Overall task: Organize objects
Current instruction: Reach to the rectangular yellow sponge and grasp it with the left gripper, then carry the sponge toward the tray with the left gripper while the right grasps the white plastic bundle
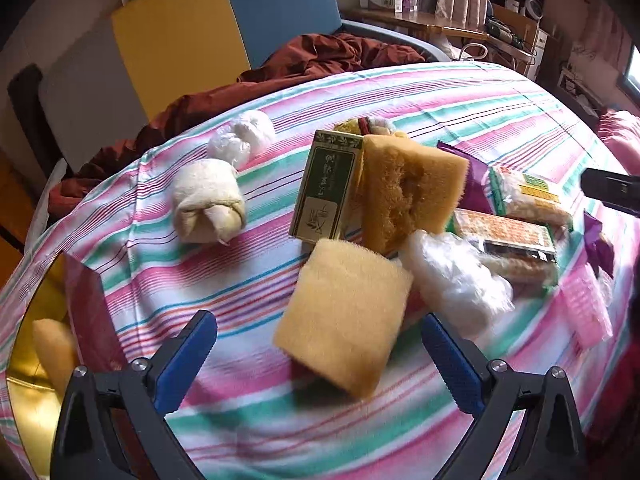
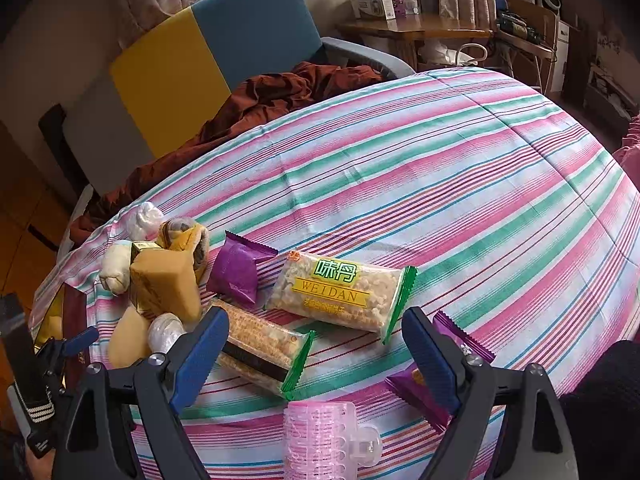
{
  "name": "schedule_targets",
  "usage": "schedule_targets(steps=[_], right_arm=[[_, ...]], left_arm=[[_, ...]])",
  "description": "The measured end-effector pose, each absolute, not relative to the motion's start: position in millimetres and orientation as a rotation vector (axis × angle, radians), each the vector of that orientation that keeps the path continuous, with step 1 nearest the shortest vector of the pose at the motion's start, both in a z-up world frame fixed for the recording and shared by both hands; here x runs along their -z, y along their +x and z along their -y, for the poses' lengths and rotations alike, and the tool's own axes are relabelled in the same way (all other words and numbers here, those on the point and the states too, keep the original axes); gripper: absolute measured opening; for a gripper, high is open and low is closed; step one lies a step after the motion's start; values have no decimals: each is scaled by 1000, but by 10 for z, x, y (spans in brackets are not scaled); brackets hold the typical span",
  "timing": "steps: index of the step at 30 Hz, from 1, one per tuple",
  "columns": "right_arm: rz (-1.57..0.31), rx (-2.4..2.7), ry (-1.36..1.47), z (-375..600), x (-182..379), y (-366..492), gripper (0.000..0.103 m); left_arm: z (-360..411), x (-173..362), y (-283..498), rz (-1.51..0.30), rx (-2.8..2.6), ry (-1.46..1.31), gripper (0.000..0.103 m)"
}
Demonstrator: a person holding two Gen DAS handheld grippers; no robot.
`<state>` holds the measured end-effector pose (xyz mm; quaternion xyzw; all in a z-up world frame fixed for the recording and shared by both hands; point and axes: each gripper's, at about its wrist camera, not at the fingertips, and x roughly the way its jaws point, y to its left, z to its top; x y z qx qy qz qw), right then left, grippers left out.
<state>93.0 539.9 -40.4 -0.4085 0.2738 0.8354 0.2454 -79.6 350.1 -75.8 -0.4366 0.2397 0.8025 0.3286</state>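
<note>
My left gripper (image 1: 320, 348) is open, low over the striped bedspread (image 1: 360, 96). A yellow sponge (image 1: 344, 316) lies flat just ahead between its blue fingers, untouched. A second sponge (image 1: 408, 192) leans on a green tea box (image 1: 328, 188). Beside them sit a crumpled white bag (image 1: 452, 280) and a rolled towel (image 1: 208, 204). My right gripper (image 2: 316, 356) is also open, above a rice-cracker pack (image 2: 260, 348), with the WEIDAN pack (image 2: 340, 292) beyond it. A pink hair roller (image 2: 320, 436) lies below it, and a purple packet (image 2: 424, 392) by the right finger.
A gold-lined box (image 1: 36, 380) at the bed's left edge holds another yellow sponge (image 1: 52, 344). A second purple packet (image 2: 238, 268) and a plush toy (image 2: 188, 240) lie in the pile. A brown blanket (image 2: 280, 92) and a yellow-blue chair (image 2: 200, 52) stand behind the bed.
</note>
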Motion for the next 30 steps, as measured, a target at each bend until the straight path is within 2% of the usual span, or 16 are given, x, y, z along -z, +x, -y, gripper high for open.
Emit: schedule_targets(steps=[3,4,6,9,11,12,13,15,20,25,30], right_arm=[[-739,-2279,-1108,-5398,396,929,90],[-737,-2276,-1106,-5399,396,931,90],[-739,-2271,-1108,-5408,402,933,90],[-729,-2267,-1117,-5397,410,921,90],[-719,-2274,-1125,-5382,411,908,90],[-717,-2277,-1129,-5376,411,905,90],[-716,-2281,-1131,-5367,413,898,90],[-717,-2294,-1136,-5353,411,887,90],[-709,-2350,-1166,-5262,411,822,90],[-613,-2406,-1231,-5062,425,709,90],[-513,-2460,-1293,-4849,448,612,90]], left_arm=[[-3561,882,-908,-604,-2104,-1182,102],[-3557,912,-934,-578,-2109,-1202,94],[-3504,969,-990,-466,-2102,-1263,91],[-3504,986,-913,-481,-2138,-1235,88],[-3491,968,-847,-481,-2133,-1206,78],[-3489,952,-814,-482,-2124,-1196,66],[-3490,938,-769,-488,-2115,-1185,60],[-3461,925,-661,-496,-2115,-1174,57],[-3245,924,-343,-461,-2123,-1143,58],[-2936,955,53,-446,-2141,-1057,58],[-2824,986,105,-388,-2148,-1021,58]])
